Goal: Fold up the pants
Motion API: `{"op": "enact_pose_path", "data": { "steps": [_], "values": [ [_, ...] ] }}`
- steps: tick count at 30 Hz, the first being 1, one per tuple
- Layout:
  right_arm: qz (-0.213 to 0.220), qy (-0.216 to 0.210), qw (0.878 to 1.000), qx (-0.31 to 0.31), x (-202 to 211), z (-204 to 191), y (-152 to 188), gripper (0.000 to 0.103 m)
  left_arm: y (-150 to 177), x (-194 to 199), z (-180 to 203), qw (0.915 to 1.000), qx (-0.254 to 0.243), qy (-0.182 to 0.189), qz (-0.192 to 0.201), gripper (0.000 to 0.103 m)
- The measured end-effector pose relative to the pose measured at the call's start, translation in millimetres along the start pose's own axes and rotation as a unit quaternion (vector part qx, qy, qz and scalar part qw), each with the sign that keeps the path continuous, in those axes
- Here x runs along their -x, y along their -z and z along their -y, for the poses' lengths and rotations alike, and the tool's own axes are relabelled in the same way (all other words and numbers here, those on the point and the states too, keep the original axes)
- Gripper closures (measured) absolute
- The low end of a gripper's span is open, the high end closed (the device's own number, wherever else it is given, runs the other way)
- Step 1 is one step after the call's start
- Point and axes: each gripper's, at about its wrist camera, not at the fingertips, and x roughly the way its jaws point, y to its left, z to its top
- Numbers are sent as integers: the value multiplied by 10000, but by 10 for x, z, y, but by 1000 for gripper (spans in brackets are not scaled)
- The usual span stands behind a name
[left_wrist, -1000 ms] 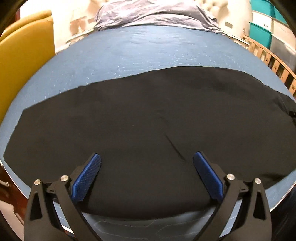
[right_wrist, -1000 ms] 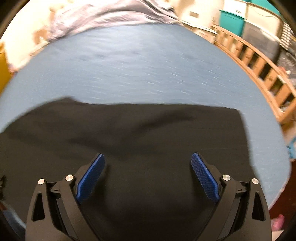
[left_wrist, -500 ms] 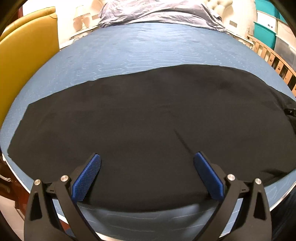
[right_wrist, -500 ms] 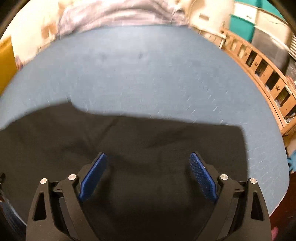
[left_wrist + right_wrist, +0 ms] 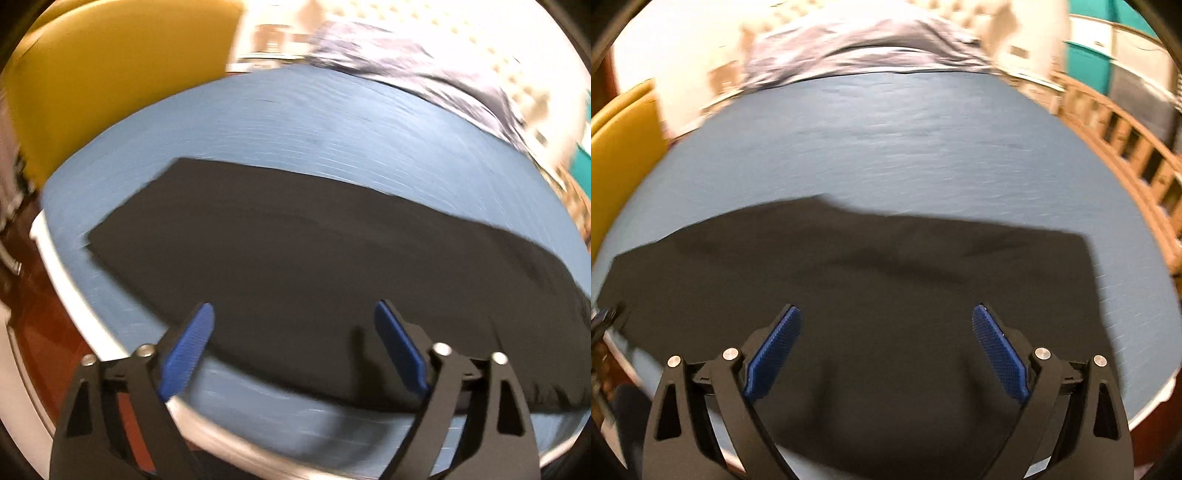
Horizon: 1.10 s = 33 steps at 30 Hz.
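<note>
Bedroom, blue mattress (image 5: 332, 122) with black pants (image 5: 295, 258) spread flat along its near edge — already doubled leg over leg by the look of it, one long dark strip running left to right. Both views blurred. Left gripper (image 5: 293, 343) hovers over the narrow end of the pants, jaws wide apart, nothing between them; right gripper (image 5: 886, 347) likewise spread and empty, over the wider end where the cloth (image 5: 871, 280) shows a soft ridge. Likely step: reach for an end and bring it across. To do it well, pinch both layers at the corners of one end, lift just enough to clear, and lay edge on edge — black on black hides the seams, so go by the outline against the blue. Around: yellow chair (image 5: 110, 81) to the left, grey bedding (image 5: 857, 48) bunched at the head, wooden rail (image 5: 1126, 140) and teal bins (image 5: 1086, 62) on the right. Nothing lies on the pants; the near cloth edge sits close to the mattress rim, so it could slide off.
</note>
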Motion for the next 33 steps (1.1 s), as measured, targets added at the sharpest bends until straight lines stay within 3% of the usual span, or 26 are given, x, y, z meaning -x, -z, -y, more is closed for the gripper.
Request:
{"op": "enact_pose_path", "data": {
  "steps": [2, 4, 5, 8, 13, 19, 25, 29, 31, 33],
  "values": [
    [-68, -259, 9994, 206, -35, -230, 121, 12, -42, -38, -207, 9998, 173, 6, -90, 35],
    [-265, -293, 9985, 380, -161, -381, 214, 12, -78, -117, -344, 9998, -21, -57, -176, 48],
    [-388, -290, 9981, 387, -213, -410, 250, 12, -84, -156, -376, 9996, -160, -58, -232, 50],
    [-847, -126, 9956, 389, -425, -470, 370, 11, -99, -122, -331, 9964, -793, -71, -297, 50],
    [-930, -18, 9941, 552, -467, -491, 364, 11, -178, -114, -437, 9975, -676, -85, -182, 50],
    [-821, 71, 9954, 486, -425, -606, 507, 7, -82, -216, -427, 9972, -725, -151, -136, 45],
    [-776, 252, 9962, 300, -377, -618, 385, 8, -58, -224, -397, 9961, -848, -228, -92, 45],
    [-245, 106, 9981, 558, -118, -908, 323, 8, -54, -215, -410, 9960, -868, -200, -66, 44],
    [-93, 13, 9973, 725, -64, -1037, 297, 8, -85, -197, -447, 9967, -801, -93, -89, 42],
    [-10, -34, 9965, 834, -66, -1134, 282, 8, -137, -79, -624, 9984, -280, 481, -47, 36]
  ]
}}
